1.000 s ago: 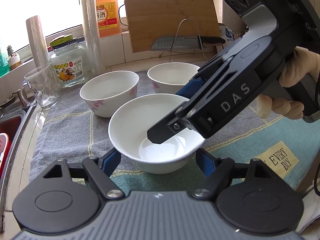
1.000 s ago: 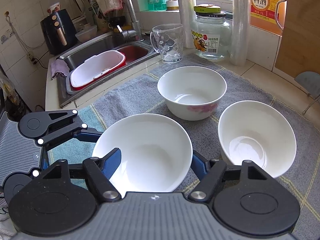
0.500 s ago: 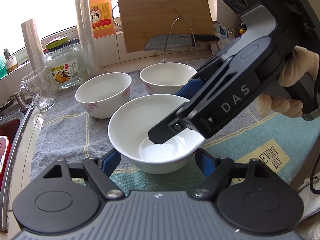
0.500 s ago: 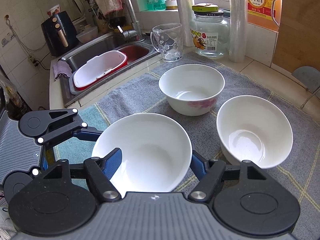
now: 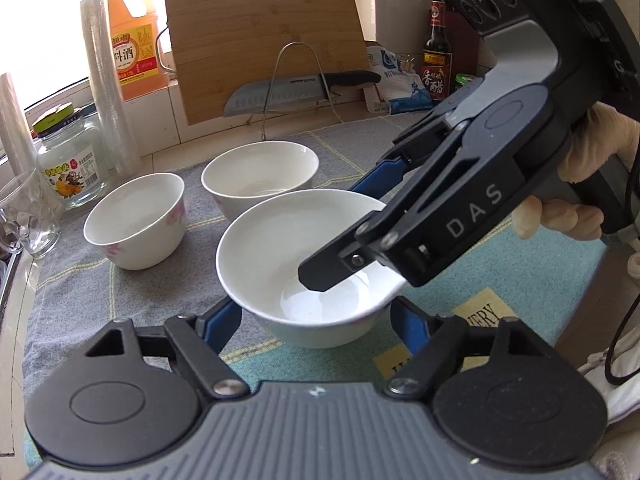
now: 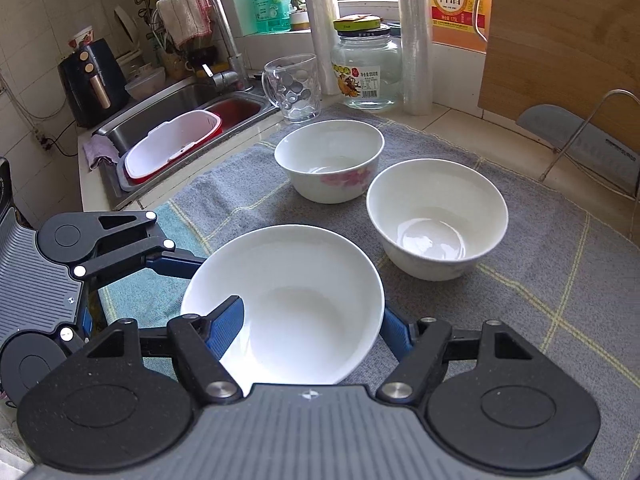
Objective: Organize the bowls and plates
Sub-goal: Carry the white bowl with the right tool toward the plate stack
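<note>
The left gripper holds the wide white bowl. Its two blue pads press on the low sides of the bowl, one on each side. The right gripper comes at the same bowl from the other side. One of its fingers lies inside the bowl and the other sits just outside the rim. I cannot tell if it squeezes the bowl or only sits around the wall. A hand in a pale glove holds the right gripper.

The wide bowl is over the front part of the cloth that covers the bench, near the front edge. I cannot tell if it touches the cloth.

Two smaller bowls stand on the grey cloth farther back. The flower bowl is nearer the sink end of the bench. The plain bowl stands just beside it. Both are upright and apart from the wide bowl.

Along the back edge of the bench stand a glass mug, a glass jar and a wooden board. A knife rests on a wire stand in front of the board.
</note>
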Motion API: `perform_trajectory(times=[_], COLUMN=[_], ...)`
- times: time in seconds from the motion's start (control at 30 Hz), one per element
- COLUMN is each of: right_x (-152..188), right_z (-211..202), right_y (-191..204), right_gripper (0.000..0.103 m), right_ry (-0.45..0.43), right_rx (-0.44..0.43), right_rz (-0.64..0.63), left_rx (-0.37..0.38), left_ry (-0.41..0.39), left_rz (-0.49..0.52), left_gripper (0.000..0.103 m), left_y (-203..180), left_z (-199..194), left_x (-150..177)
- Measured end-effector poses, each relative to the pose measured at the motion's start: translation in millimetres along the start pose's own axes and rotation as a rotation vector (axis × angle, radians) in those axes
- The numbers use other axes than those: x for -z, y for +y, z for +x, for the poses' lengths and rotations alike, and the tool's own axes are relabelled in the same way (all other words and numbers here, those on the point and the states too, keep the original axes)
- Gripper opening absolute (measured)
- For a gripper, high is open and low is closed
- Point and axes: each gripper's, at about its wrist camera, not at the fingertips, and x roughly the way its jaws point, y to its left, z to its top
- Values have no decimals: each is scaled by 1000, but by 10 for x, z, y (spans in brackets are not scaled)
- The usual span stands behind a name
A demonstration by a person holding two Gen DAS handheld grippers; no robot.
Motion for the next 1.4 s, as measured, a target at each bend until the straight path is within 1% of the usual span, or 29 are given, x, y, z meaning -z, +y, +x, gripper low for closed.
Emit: perform_trajectory(times=[0.33,0.57,0.8,1.23,1.27,1.3,1.33,1.37,1.4], right_x=[295,481,583,603,603,602,602,601,601], right_z=[-330,-489,-555,-517,-515,-514,-513,-517,-526], right_y=[-256,-418,-481,-520,-520,-521,-523,-518,-510], right_gripper=[78,78,78,79,81,85,89,95,101], right_ry=[-17,-12,-7,2,0,-2,-4,-11,-21], right_rx=[101,137,147,158,155,150,142,139,143], right_rz=[83,130,153,151,152,155,159,161,161], left_rx=[107,159,186,195,197,203,207,208,208], left_ry=[-8,2,18,16,14,10,9,4,-3], left_rz=[68,93,89,81,79,75,76,75,75], left_gripper=[81,81,81,81,82,84,91,96,97], left_y=[-321,-496,-568,-593,-589,-584,-585,-586,-585], left_z=[207,334,415,469,467,461,458,446,432], left_x=[-179,-255,-259,-239,-235,-231,-233,-232,-231])
